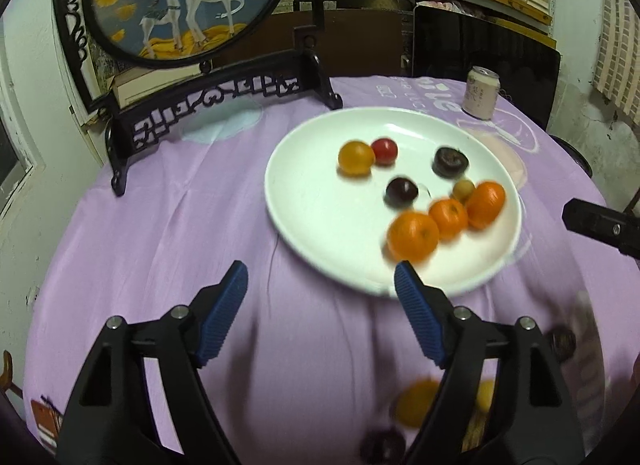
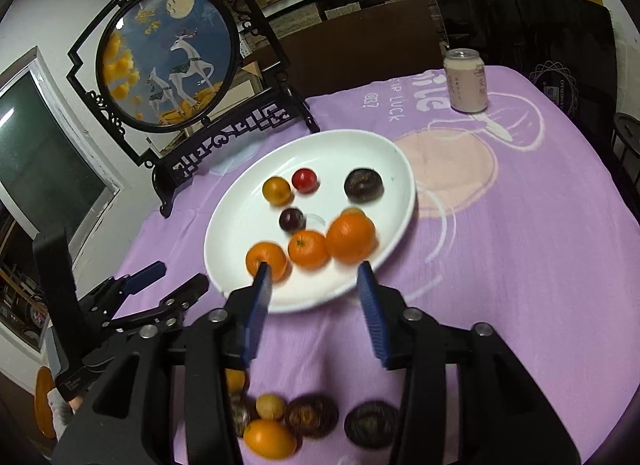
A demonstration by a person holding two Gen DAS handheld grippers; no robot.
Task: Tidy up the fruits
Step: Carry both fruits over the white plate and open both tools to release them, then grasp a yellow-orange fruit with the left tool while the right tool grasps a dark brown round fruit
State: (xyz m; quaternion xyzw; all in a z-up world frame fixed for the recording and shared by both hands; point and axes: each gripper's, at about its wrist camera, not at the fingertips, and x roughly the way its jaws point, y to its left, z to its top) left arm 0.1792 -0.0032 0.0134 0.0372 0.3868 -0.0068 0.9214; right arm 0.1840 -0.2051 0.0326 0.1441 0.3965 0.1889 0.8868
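Your white plate [image 1: 304, 225] sits mid-table on the purple cloth [image 1: 160, 225], holding three oranges [image 2: 308, 249], two dark fruits, a red one [image 2: 305, 179] and yellow ones. More fruit [image 2: 270, 439] lies loose near you. Your left gripper [image 1: 320, 277] and right gripper [image 2: 314, 275] tilt down at the plate's near rim, jaws released, gripping nothing.

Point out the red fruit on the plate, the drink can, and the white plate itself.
red fruit [image 2: 305, 180]: right wrist view, middle of its skin.
drink can [image 2: 467, 81]: right wrist view, middle of its side wall.
white plate [image 1: 320, 201]: left wrist view, bare inner surface on its left part.
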